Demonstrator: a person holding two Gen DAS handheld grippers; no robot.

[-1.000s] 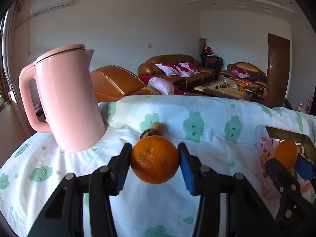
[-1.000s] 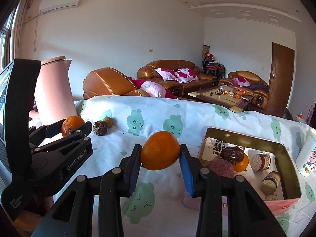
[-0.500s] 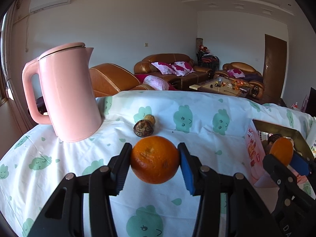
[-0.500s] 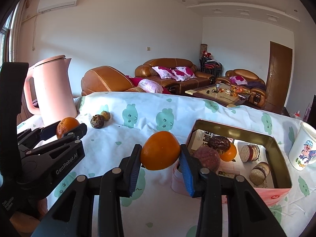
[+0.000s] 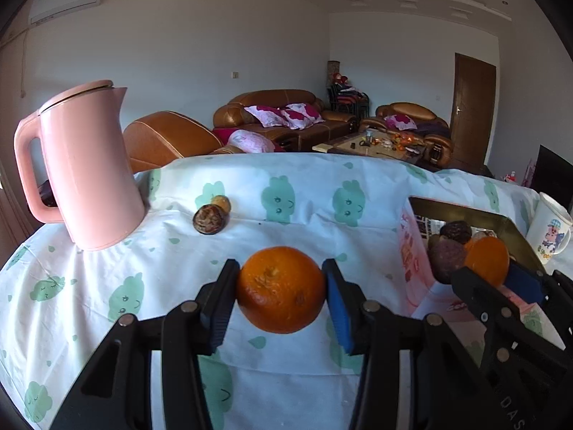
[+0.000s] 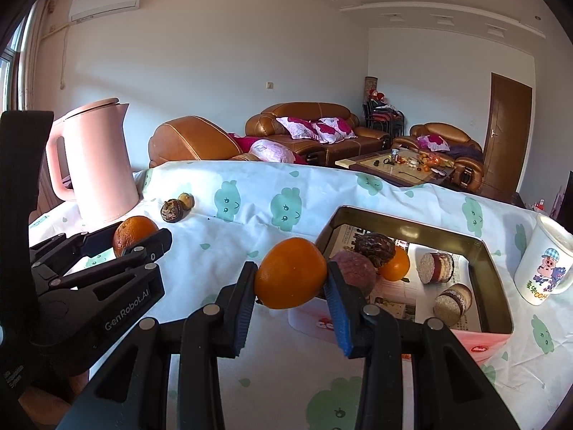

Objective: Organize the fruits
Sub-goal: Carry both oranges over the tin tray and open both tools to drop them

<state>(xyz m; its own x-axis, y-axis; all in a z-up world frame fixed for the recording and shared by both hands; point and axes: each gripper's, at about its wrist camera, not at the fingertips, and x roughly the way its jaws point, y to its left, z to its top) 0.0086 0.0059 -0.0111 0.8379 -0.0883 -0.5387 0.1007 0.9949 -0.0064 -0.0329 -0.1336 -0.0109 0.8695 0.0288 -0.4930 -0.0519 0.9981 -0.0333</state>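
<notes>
My left gripper [image 5: 281, 292] is clamped on a rough-skinned orange [image 5: 281, 289], held clear above the tablecloth [image 5: 107, 268]. My right gripper [image 6: 290, 288] is clamped on a smoother orange [image 6: 290, 272], held at the near left corner of the tin box [image 6: 497, 283]. Compared with one second ago, both cameras sit higher and closer to the box: in the left view its open interior is now visible at far right, and in the right view the box has grown and the cartoon mug [image 6: 542, 261] beside it shows in full. I judge that both oranges are in transit toward the box, the right one nearest to release. The box already holds a dark fruit [image 6: 374, 245], a purple fruit [image 6: 354, 274], a small orange and two round cakes. Two small fruits [image 5: 211, 215] lie uncollected on the cloth, just right of the pink kettle [image 5: 86, 168].
</notes>
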